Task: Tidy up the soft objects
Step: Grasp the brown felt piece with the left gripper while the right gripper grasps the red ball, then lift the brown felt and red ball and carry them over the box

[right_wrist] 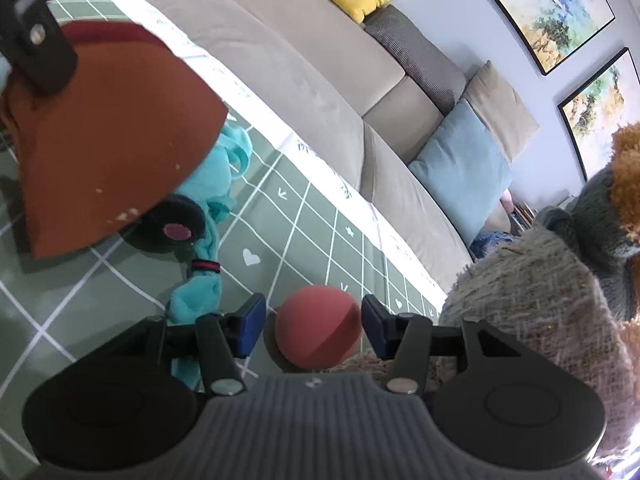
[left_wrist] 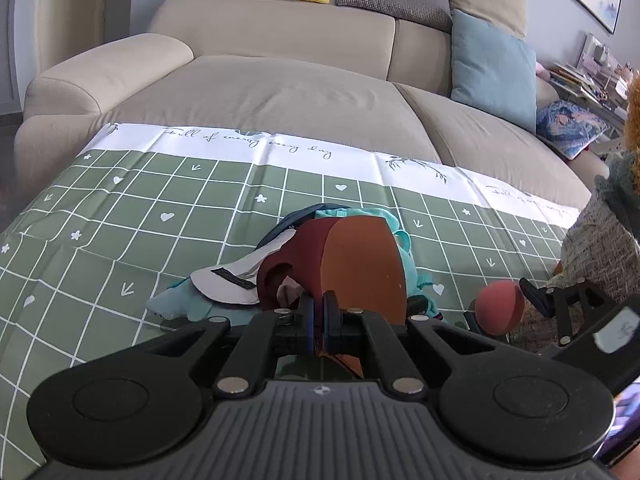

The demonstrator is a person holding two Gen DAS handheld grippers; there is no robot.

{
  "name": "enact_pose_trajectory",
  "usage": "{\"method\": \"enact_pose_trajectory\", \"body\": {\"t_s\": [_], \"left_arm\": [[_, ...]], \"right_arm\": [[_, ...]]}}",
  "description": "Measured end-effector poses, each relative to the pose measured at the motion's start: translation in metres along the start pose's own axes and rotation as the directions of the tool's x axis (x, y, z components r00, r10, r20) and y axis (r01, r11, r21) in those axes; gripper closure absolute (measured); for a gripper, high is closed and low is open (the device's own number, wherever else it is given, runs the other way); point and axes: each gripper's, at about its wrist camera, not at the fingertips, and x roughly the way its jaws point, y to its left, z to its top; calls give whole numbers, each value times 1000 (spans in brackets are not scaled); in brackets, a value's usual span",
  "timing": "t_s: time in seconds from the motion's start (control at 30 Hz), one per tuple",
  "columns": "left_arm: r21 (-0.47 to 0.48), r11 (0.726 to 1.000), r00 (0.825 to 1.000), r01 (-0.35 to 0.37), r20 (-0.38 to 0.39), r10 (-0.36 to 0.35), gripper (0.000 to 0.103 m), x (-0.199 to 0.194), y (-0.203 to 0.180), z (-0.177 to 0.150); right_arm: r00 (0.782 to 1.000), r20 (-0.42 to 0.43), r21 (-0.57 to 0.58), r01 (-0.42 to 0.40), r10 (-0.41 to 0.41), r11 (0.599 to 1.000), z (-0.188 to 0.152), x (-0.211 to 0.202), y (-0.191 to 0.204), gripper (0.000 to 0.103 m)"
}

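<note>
My left gripper [left_wrist: 319, 312] is shut on the edge of a cap's orange-brown brim [left_wrist: 364, 264], and the maroon crown hangs behind it. The right wrist view shows the same cap [right_wrist: 100, 140] raised above the cloth at upper left. A red ball [right_wrist: 316, 328] rests on the green checked cloth [right_wrist: 300, 220] between the blue pads [right_wrist: 250, 324] of my right gripper [right_wrist: 314, 322]. That gripper is open, with a gap on the ball's left side. From the left wrist view, the ball [left_wrist: 500, 306] and the right gripper [left_wrist: 502, 312] sit at lower right.
Under the cap lie a teal cloth [right_wrist: 216, 168], a white cap [left_wrist: 224, 284] and a black round piece [right_wrist: 176, 224]. A grey woven fabric [right_wrist: 540, 300] and an orange-furred plush toy [right_wrist: 628, 168] crowd the right. A beige sofa [left_wrist: 280, 92] with cushions stands behind.
</note>
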Motion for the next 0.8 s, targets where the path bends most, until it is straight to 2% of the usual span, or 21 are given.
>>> {"method": "enact_pose_trajectory", "body": {"t_s": [0.1,0.2,0.37,0.5,0.67,0.8], "left_arm": [[-13,1000,1000,9,2,-9,99,-1,2,-1],[-18,1000,1000,16,2,-16,99,-2,2,-2],[-14,1000,1000,17,1,-17,99,-4,0,-2],[-8,1000,1000,18,5,-18,99,-9,-3,-2],[12,1000,1000,18,17,-18,99,-21,-8,0],[24,1000,1000,8,25,-8,99,-38,-11,-1]], "right_arm": [[999,-18,-31,43,-44,999,0,-3,8,57],[998,-28,-48,51,-52,998,1,-3,11,60],[999,-29,-46,24,-25,999,0,-13,6,66],[1000,17,-39,2,-2,999,0,-27,-4,67],[995,58,-17,-80,81,997,1,-51,-18,67],[978,101,28,-186,183,982,-1,-78,-38,67]]}}
